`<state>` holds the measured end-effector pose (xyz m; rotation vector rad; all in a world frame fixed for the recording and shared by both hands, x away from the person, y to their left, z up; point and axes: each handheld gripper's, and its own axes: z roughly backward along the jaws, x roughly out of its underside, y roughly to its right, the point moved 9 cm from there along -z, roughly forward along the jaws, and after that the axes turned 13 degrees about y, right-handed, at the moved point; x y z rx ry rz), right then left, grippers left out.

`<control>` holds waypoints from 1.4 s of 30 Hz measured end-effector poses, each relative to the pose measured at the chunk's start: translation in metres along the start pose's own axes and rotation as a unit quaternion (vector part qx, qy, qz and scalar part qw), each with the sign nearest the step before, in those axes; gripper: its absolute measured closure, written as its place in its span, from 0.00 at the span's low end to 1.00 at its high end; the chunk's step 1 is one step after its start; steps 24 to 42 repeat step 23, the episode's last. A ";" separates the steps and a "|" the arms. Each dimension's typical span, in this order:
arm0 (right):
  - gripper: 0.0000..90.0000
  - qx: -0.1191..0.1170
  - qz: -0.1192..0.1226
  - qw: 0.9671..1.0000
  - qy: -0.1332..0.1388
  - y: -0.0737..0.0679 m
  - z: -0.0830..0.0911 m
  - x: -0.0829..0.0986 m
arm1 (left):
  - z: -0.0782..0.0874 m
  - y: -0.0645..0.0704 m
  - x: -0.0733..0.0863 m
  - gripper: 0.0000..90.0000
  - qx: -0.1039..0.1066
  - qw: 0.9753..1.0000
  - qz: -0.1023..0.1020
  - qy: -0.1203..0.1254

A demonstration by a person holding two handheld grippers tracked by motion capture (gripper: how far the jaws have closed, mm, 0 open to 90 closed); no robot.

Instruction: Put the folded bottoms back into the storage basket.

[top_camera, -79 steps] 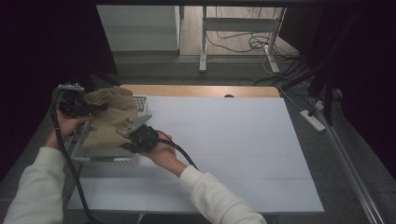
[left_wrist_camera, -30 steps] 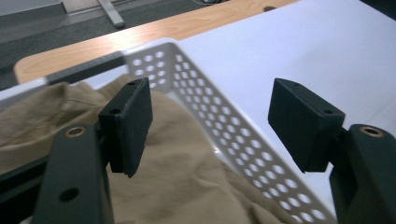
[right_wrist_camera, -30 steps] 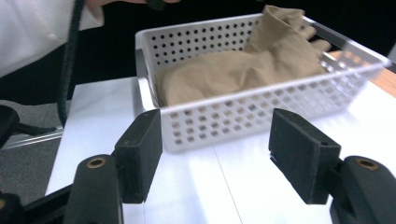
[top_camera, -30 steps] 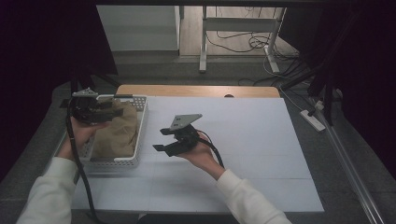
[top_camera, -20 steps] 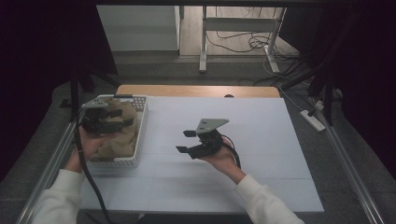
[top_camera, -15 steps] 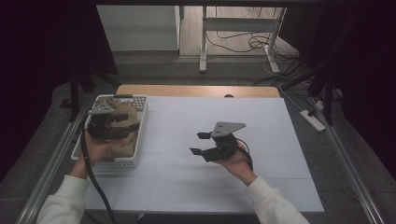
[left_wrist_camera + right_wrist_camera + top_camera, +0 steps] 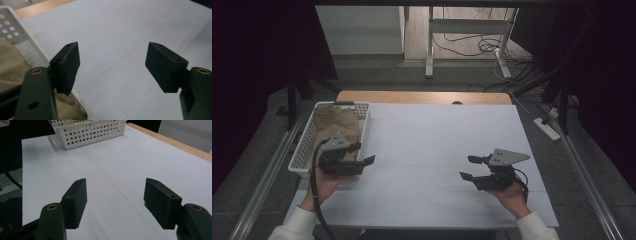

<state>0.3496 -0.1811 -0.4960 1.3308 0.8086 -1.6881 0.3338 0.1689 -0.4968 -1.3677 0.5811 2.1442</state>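
L gripper (image 7: 364,161) jaws wide open, empty, at basket (image 7: 304,150) edge w/ tan cloth (image 7: 337,127). R gripper (image 7: 471,167) jaws wide open, empty, over worktop (image 7: 432,145).

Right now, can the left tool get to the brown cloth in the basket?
Probably yes. The left tool is open and empty at the white basket's near corner, right beside the brown cloth, and nothing covers the cloth.

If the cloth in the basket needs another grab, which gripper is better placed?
Left, probably. The left gripper hangs open at the white basket holding the tan cloth; the right gripper is open far across the table.
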 end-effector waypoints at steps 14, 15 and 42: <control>0.39 0.018 0.016 1.000 -0.017 0.015 0.017 0.011 | 0.001 0.004 0.010 0.30 0.007 1.000 0.006 -0.002; 0.39 0.019 0.018 0.999 -0.019 0.016 0.017 0.011 | 0.001 0.004 0.011 0.29 0.008 1.000 0.005 -0.005; 0.39 0.011 0.020 0.999 -0.022 0.015 0.018 0.013 | 0.000 0.005 0.011 0.27 0.007 1.000 0.007 -0.004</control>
